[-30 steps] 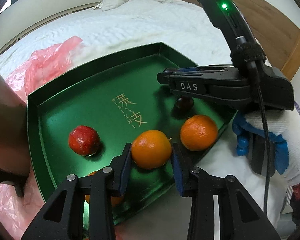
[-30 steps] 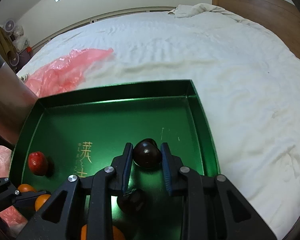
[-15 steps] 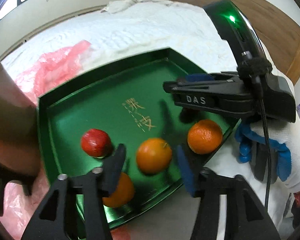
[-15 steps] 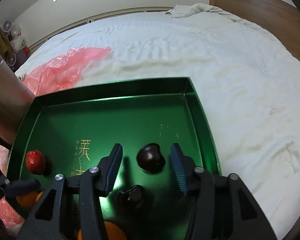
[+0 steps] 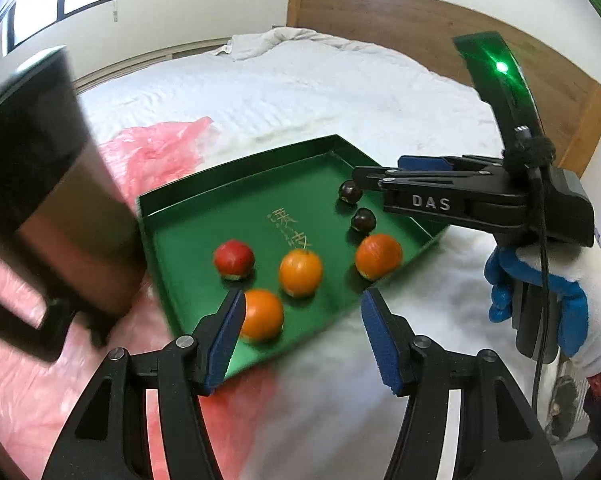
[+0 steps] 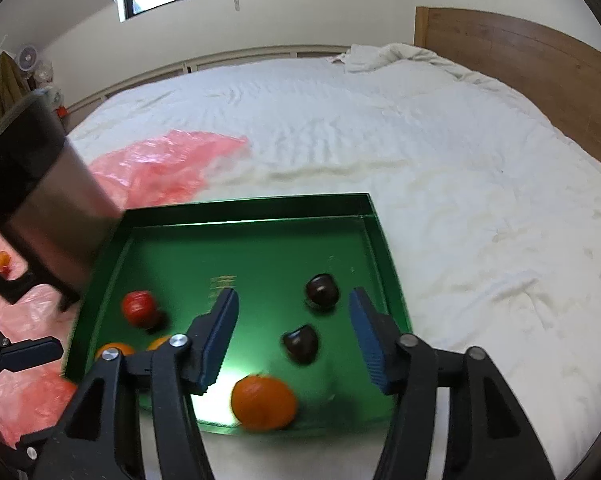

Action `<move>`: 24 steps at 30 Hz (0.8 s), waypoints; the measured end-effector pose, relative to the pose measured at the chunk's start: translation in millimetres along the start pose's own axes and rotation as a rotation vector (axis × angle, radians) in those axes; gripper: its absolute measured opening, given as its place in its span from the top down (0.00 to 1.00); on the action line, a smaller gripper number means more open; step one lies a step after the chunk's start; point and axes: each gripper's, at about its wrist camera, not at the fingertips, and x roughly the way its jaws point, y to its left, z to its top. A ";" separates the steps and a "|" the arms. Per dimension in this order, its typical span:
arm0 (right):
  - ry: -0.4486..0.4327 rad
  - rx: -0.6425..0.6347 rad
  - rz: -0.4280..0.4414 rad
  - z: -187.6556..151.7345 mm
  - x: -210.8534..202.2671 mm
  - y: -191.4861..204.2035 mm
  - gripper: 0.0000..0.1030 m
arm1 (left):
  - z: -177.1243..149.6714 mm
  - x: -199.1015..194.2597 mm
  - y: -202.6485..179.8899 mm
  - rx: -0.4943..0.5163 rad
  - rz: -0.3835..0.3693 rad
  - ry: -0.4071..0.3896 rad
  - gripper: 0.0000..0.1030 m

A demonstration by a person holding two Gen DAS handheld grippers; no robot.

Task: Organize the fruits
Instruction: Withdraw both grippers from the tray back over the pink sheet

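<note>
Both tools let go and backed up off the green tray (image 5: 160,216) since a second ago: left tool (image 5: 302,334) was clamped on an orange, right tool (image 6: 292,340) on a dark fruit. Both have just been opening; jaws now apart, nothing between the pads.

Tray sits on the white bed (image 6: 440,160). On the tray, left wrist view:
- three oranges: one mid-tray (image 5: 300,272), one at the near edge (image 5: 260,314), one near the right rim (image 5: 378,256)
- red fruit (image 5: 233,259) left of the mid-tray orange
- two dark fruits (image 5: 363,220) (image 5: 349,191) toward the far right corner, near the right tool's tip

Pink plastic bag (image 5: 156,152) lies just left of the tray. Gloved hand (image 5: 548,296) carries the right tool.
</note>
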 end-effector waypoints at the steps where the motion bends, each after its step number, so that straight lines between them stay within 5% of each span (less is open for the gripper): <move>1: -0.006 -0.002 0.006 -2.0 -5.8 4.1 0.08 | -4.5 -7.6 2.1 -0.009 0.003 -0.002 0.47; 7: -0.044 -0.045 0.030 -23.3 -44.8 40.2 0.00 | -37.4 -54.5 18.4 -0.044 0.054 -0.041 0.47; 24: -0.083 -0.152 0.181 -66.7 -108.7 156.0 0.00 | -117.7 -144.9 99.2 -0.172 0.268 -0.061 0.37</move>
